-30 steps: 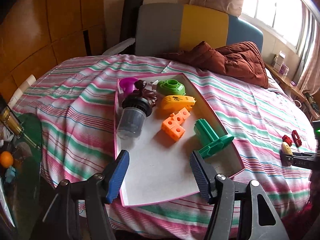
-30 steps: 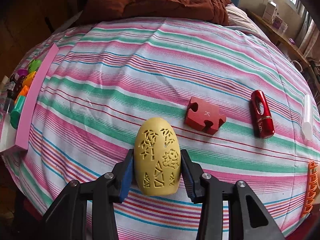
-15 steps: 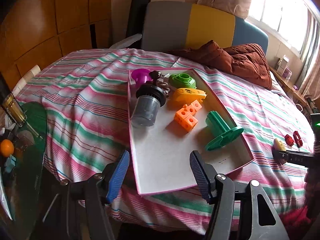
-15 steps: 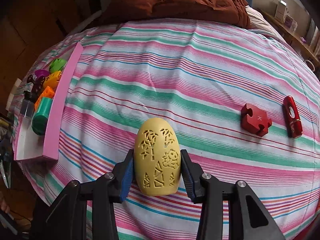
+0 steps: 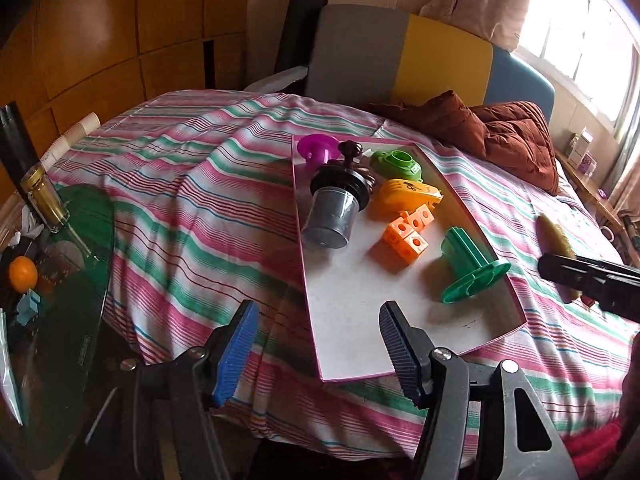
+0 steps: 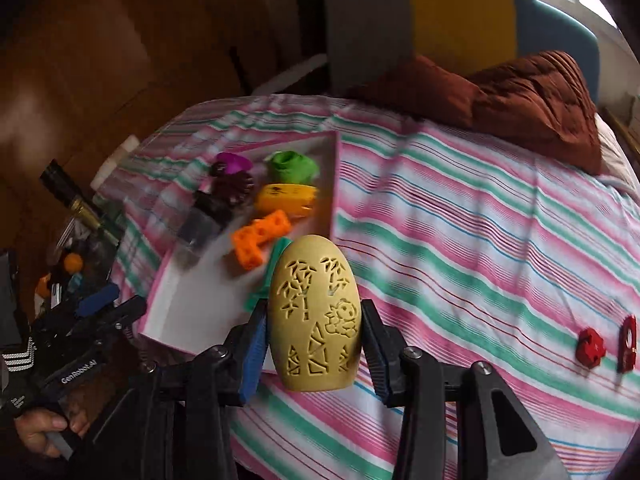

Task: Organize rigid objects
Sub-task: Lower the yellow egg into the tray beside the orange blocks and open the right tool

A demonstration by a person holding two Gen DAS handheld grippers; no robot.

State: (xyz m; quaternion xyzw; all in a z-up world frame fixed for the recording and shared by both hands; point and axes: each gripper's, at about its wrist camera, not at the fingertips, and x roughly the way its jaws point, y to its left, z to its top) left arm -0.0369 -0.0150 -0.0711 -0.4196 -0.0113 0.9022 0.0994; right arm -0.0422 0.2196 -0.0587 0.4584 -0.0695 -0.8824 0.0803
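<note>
My right gripper (image 6: pixel 314 334) is shut on a yellow carved egg (image 6: pixel 315 312) and holds it above the bed, at the near right corner of the pink-rimmed tray (image 6: pixel 335 184). The egg also shows at the right of the left wrist view (image 5: pixel 554 236). The tray (image 5: pixel 496 334) holds a grey cup (image 5: pixel 334 212), orange blocks (image 5: pixel 404 236), a green spool (image 5: pixel 470 266), a yellow-orange toy (image 5: pixel 408 194), a green ring piece (image 5: pixel 398 162) and a purple piece (image 5: pixel 316 150). My left gripper (image 5: pixel 316 354) is open and empty at the tray's near edge.
A red puzzle piece (image 6: pixel 591 346) and a red clip (image 6: pixel 627 342) lie on the striped bedspread (image 6: pixel 460 216) at the right. A brown quilt (image 5: pixel 508 136) lies at the back. A glass side table (image 5: pixel 48 300) with a jar and an orange stands to the left.
My right gripper has carried the egg left, from over the open bedspread to the tray's near corner. The left gripper has drifted left and stays open.
</note>
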